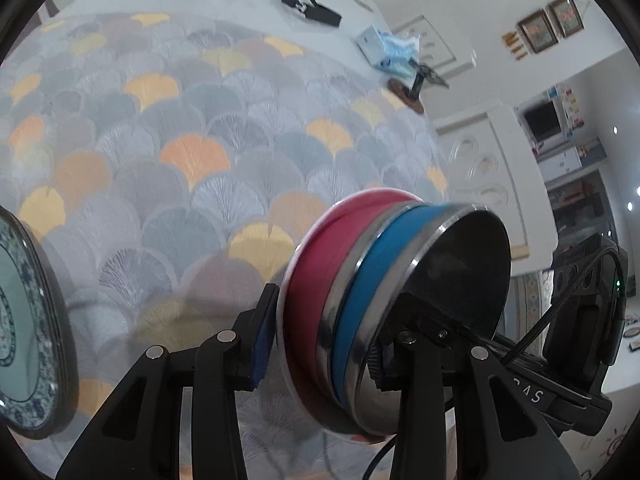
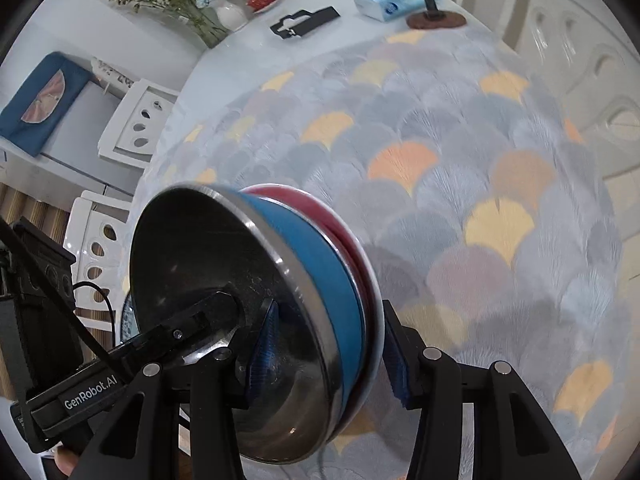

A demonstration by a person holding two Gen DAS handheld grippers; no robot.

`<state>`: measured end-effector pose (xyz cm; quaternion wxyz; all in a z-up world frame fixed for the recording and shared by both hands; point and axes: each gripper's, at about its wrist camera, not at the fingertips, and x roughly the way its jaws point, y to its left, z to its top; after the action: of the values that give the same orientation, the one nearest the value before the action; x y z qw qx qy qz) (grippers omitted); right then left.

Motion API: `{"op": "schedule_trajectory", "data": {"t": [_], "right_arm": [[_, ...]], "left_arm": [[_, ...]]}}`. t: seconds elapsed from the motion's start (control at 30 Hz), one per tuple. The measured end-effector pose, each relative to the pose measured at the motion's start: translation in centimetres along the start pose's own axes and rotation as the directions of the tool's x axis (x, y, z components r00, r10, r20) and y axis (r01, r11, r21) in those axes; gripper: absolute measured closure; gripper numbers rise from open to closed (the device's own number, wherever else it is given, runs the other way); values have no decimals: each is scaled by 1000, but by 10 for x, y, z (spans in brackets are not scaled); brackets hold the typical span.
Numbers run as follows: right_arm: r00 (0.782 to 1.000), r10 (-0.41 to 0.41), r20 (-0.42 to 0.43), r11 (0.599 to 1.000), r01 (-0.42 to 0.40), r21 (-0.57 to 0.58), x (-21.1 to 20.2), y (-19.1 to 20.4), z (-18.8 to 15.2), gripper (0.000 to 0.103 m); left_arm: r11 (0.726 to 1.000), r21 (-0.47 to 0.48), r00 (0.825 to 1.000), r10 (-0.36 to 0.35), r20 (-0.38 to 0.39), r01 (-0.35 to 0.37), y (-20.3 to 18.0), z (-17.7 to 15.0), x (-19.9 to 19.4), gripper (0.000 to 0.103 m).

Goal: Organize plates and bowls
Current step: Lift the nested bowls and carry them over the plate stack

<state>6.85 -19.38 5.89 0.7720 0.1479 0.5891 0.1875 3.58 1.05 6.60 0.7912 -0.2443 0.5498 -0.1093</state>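
Left wrist view: the left gripper (image 1: 320,354) clamps the rim of 2 nested bowls (image 1: 360,300), pink and blue, tilted above the tablecloth (image 1: 200,140); a patterned plate (image 1: 24,320) lies far left.

Right wrist view: the right gripper (image 2: 326,350) pinches the same bowls' rim (image 2: 320,280).

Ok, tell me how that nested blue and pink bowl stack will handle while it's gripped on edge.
The bowl stack looks rigid with polished steel, so probably slippery. The left gripper and right gripper clamp opposite rims; the loosely nested bowls might shift apart. Round, so likely to roll if released.
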Motion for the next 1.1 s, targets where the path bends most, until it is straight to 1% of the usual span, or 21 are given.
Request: {"op": "schedule_trajectory", "data": {"t": [0.07, 0.17, 0.27, 0.37, 0.43, 0.53, 0.6, 0.7, 0.77, 0.83, 0.9, 0.97, 1.03, 1.1], "right_arm": [[1000, 4, 1, 1000, -4, -10, -3, 6, 6, 55], [1000, 14, -7, 1000, -14, -27, -7, 20, 16, 55], [999, 53, -13, 997, -53, -61, -10, 43, 25, 55], [995, 100, -28, 990, -103, -97, -14, 77, 32, 55], [993, 117, -26, 985, -119, -123, -17, 102, 33, 55], [989, 144, -14, 976, -145, -160, -20, 144, 28, 55], [988, 153, -8, 973, -152, -174, -19, 170, 22, 55], [988, 152, -14, 972, -152, -182, -12, 204, 4, 54], [986, 159, -44, 969, -165, -187, 3, 224, -11, 54], [985, 152, -84, 971, -164, -171, 22, 237, -26, 54], [984, 138, -111, 975, -155, -160, 38, 244, -39, 54], [983, 115, -144, 980, -136, -142, 57, 248, -52, 54], [981, 87, -176, 987, -109, -118, 76, 248, -65, 54], [980, 57, -193, 990, -81, -115, 88, 246, -71, 54]], "left_arm": [[1000, -9, 1000, 2, 26, -2, -1, 6, -9, 69], [999, -40, 997, 26, 66, -23, 0, 11, -26, 69], [996, -82, 990, 42, 131, -32, 7, 14, -55, 69], [991, -127, 980, 52, 192, -28, 21, 16, -93, 68], [989, -140, 971, 72, 227, -41, 31, 17, -121, 68], [987, -149, 955, 93, 282, -53, 49, 17, -159, 68], [986, -154, 949, 100, 298, -56, 63, 15, -178, 68], [984, -165, 950, 115, 292, -68, 94, 9, -202, 69], [981, -171, 948, 138, 285, -92, 113, 3, -210, 69], [978, -181, 954, 152, 260, -107, 134, -6, -212, 69], [974, -193, 961, 158, 225, -115, 158, -13, -208, 69], [972, -198, 968, 163, 189, -125, 174, -19, -200, 69], [972, -201, 976, 156, 151, -124, 190, -23, -188, 69], [971, -208, 982, 143, 120, -116, 202, -29, -179, 69]]}}
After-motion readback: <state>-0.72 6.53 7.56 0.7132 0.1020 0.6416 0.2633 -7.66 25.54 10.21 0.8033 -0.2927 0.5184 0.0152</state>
